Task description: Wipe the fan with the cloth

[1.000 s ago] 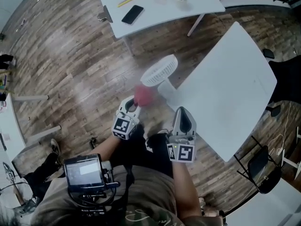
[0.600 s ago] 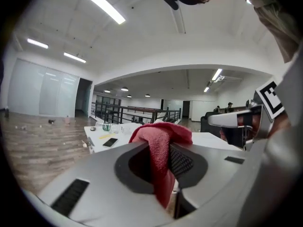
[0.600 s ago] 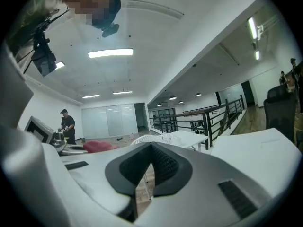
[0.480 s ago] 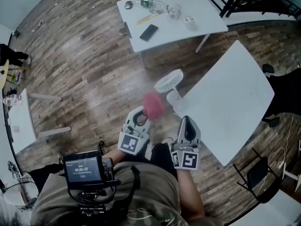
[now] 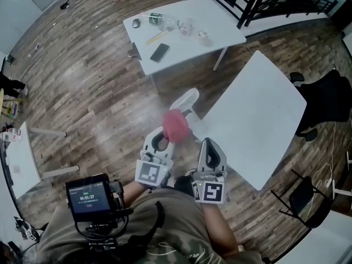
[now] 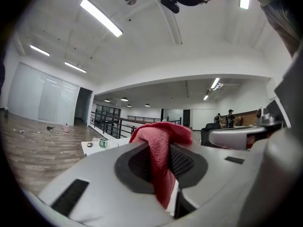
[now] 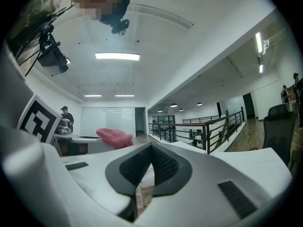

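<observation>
Wood plank floor [image 5: 93,87], big open hall, two white tables. Head view: far table [image 5: 187,48] carries a dark phone [image 5: 159,52], a bottle [image 5: 155,18] and small clutter I can't identify. The near table [image 5: 258,114] is bare on top, and the white fan [image 5: 185,100] is at its corner closest to me, grille tilted. My left gripper [image 5: 165,135] is raised in front of me with the red cloth [image 5: 176,126] bunched at its tip, just beside the fan; I can't tell if they touch. My right gripper [image 5: 208,145] is level beside it and points at the near table's edge. Left gripper view: jaws clamped on the cloth, a fold pinched between the pads, and the rest bulges above the jaws. Behind it are ceiling strip lights and a dark railing. Right gripper view: jaws closed together and empty. A bit of white fan grille shows through the narrow slit below the pads. The cloth is off to the left, on the other gripper.
</observation>
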### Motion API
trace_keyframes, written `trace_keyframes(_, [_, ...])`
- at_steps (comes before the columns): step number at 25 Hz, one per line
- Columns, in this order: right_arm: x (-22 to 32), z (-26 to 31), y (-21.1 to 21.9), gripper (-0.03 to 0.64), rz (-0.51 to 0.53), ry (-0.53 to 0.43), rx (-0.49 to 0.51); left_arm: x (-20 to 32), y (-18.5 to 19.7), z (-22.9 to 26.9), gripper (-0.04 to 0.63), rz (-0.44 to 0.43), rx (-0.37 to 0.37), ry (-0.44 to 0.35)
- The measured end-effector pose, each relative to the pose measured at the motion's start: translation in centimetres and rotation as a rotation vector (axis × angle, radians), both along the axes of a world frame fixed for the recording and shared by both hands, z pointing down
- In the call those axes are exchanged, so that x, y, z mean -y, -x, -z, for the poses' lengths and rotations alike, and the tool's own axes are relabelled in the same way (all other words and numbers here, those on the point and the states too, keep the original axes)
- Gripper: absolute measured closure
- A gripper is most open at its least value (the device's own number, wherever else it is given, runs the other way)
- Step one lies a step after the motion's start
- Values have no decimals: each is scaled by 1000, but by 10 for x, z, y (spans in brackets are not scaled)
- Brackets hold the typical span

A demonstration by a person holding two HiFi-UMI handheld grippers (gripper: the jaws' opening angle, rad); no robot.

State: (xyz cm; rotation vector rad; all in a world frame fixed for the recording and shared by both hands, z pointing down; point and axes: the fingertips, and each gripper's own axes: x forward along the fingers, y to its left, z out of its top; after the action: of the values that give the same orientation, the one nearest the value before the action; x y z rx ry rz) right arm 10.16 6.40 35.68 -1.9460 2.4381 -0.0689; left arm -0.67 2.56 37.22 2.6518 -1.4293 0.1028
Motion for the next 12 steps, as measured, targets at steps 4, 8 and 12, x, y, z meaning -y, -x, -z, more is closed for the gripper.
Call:
trace_keyframes(4, [-3,15,1,618,-10,-27,-13,-9,-9,6,522,-33,6,-14])
trace_keyframes(8, [-10,16,3,618,-13,-31,-48,-18,-15,1,522,-55,11,-1])
trace_keyframes(12, [-13,16,2,618,-14,-21,-60,-20,-22,0,522,-61,7,10])
